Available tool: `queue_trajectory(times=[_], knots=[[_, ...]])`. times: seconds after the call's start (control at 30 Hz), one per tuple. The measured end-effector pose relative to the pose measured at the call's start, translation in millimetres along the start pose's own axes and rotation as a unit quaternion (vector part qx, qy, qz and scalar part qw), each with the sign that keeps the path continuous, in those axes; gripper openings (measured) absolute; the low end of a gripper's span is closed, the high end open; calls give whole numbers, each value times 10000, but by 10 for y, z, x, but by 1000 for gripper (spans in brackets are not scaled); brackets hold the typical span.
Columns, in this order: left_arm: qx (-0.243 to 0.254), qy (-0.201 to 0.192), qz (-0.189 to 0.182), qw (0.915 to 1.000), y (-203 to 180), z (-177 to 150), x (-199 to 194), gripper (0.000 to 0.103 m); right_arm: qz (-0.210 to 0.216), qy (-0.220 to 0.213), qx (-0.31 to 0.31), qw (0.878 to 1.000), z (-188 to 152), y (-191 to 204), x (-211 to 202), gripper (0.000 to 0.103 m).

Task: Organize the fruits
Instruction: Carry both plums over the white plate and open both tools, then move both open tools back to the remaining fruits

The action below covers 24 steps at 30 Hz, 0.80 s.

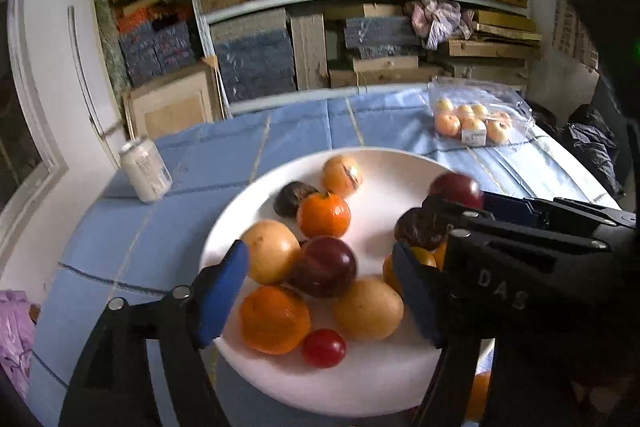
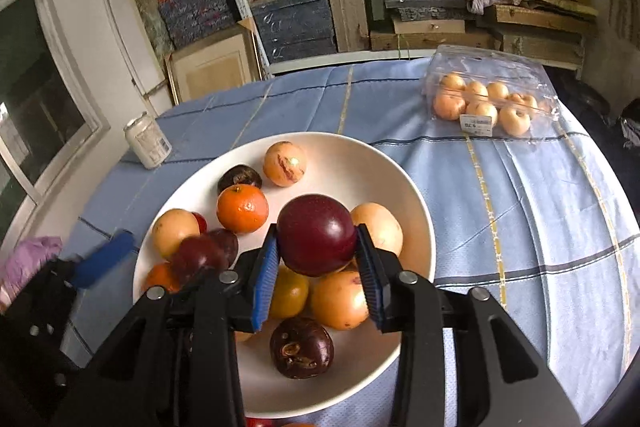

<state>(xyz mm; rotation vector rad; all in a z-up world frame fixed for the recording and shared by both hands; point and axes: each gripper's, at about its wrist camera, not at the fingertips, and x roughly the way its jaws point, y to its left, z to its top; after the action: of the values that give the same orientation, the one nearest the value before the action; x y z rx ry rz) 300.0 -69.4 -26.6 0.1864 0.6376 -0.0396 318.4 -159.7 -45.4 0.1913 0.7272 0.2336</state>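
The right gripper (image 2: 317, 285) jaws clench one dark red plum (image 2: 316, 235) above the white bowl (image 2: 416, 195) of mixed fruit on the blue-clothed counter (image 2: 520, 207), the left gripper (image 1: 320, 291), lettered "DAS", gapes empty, one can (image 2: 147, 141) stands far left and one clear fruit pack (image 2: 488, 99) far right.

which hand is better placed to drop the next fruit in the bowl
Right. The right tool already grips a dark red plum over the white bowl. The left tool is open and empty above the fruit.
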Motion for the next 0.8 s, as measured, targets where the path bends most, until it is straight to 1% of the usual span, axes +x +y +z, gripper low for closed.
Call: queue_trajectory(times=[0.07, 0.27, 0.4, 0.53, 0.63, 0.67, 0.8], knots=[[38, -7, -54, 10000, -16, 10, -24, 75, -2, -73, -56, 10000, 16, 10, -39, 40], [6, -61, -96, 9999, 4, 9, -127, 75, 24, -260, -22, 9997, 33, 7, -279, 40], [-104, -162, -155, 9997, 62, -9, -338, 75, 100, -416, 39, 9991, -100, -19, -552, 42], [-135, -227, -138, 9996, 112, -155, -564, 75, 168, -444, 56, 9989, -375, -45, -782, 43], [-126, -165, -171, 9996, 164, -353, -718, 76, 226, -418, 137, 9988, -662, -105, -935, 45], [-129, -124, -227, 9996, 177, -427, -764, 76, 257, -369, 163, 9989, -805, -140, -982, 45], [10, 160, -622, 9979, 167, -820, -938, 77, 262, -202, 105, 9994, -1095, -196, -1081, 45]])
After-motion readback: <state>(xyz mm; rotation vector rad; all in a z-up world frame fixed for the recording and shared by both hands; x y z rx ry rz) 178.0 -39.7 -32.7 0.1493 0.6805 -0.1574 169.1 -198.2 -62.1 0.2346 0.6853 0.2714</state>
